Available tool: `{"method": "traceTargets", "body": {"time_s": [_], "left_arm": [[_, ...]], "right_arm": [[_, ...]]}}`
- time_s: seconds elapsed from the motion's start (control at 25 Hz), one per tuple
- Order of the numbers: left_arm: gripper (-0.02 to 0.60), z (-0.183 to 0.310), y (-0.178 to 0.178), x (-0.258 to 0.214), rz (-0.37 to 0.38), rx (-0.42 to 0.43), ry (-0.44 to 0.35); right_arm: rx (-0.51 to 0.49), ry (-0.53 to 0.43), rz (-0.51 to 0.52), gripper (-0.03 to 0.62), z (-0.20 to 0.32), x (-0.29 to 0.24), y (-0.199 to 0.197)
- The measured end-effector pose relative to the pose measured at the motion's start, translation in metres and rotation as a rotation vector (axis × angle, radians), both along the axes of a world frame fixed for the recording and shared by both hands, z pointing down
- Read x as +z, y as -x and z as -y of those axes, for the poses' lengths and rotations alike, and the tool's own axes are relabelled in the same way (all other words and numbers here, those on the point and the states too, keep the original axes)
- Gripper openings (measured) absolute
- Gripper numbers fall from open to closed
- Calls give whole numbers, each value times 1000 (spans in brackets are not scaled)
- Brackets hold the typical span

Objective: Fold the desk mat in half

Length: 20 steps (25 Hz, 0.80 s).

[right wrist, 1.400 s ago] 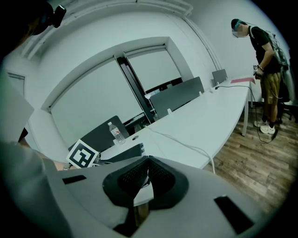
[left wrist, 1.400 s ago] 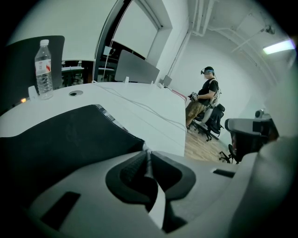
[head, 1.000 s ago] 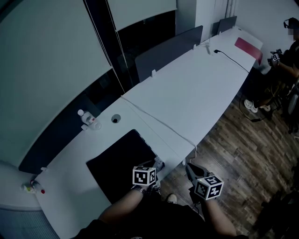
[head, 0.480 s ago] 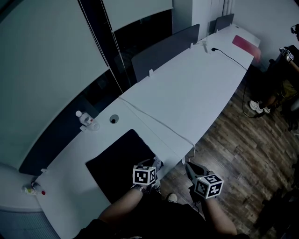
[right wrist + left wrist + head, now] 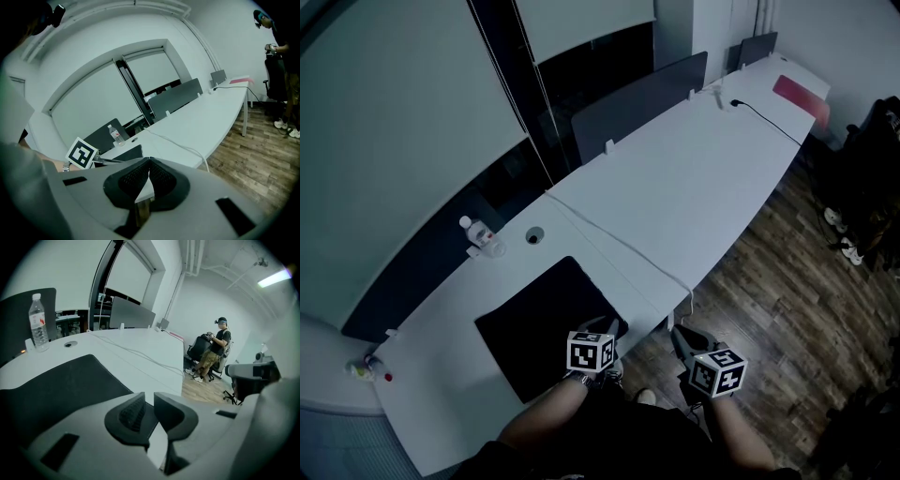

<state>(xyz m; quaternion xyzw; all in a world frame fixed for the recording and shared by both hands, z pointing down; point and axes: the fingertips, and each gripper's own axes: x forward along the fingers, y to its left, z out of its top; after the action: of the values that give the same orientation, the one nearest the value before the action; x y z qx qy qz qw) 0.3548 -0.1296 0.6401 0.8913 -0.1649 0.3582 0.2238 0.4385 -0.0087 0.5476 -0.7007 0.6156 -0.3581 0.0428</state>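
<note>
The black desk mat (image 5: 542, 323) lies on the white table (image 5: 694, 187) near its front left end; in the left gripper view the desk mat (image 5: 61, 385) spreads out ahead of the jaws. My left gripper (image 5: 613, 329) sits at the mat's near right corner. Its jaws (image 5: 149, 401) are opening: a narrow gap shows between the pads, with the mat's corner seen in it and neither pad pressing on it. My right gripper (image 5: 680, 336) hangs beyond the table's front edge over the wood floor. In its own view the right gripper (image 5: 149, 171) is shut on nothing.
A water bottle (image 5: 478, 234) stands behind the mat beside a round cable hole (image 5: 533, 237). A white cable (image 5: 619, 246) crosses the table and drops over its front edge. Grey divider panels (image 5: 642, 94) line the back. A person (image 5: 218, 348) stands by chairs far right.
The person at the far right has shifted along the frame's edge. Both grippers and the mat stay almost where they were.
</note>
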Motion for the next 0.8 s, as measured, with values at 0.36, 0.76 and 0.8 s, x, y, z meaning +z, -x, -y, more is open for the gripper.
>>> {"method": "traceTargets", "body": {"time_s": [0.36,0.76,0.8], "left_arm": [[6,-20,22,-24,-51,-76,1],[6,-48,88,-40,-73,-205,-29],[6,-50,98,-41,-72,-221,-36]], "right_arm": [[-79,-32,11,23,-9,-3,18],[-243,-48,-14,23,-10,1,68],[-262,-50,-12,23,-9,2,76]]}}
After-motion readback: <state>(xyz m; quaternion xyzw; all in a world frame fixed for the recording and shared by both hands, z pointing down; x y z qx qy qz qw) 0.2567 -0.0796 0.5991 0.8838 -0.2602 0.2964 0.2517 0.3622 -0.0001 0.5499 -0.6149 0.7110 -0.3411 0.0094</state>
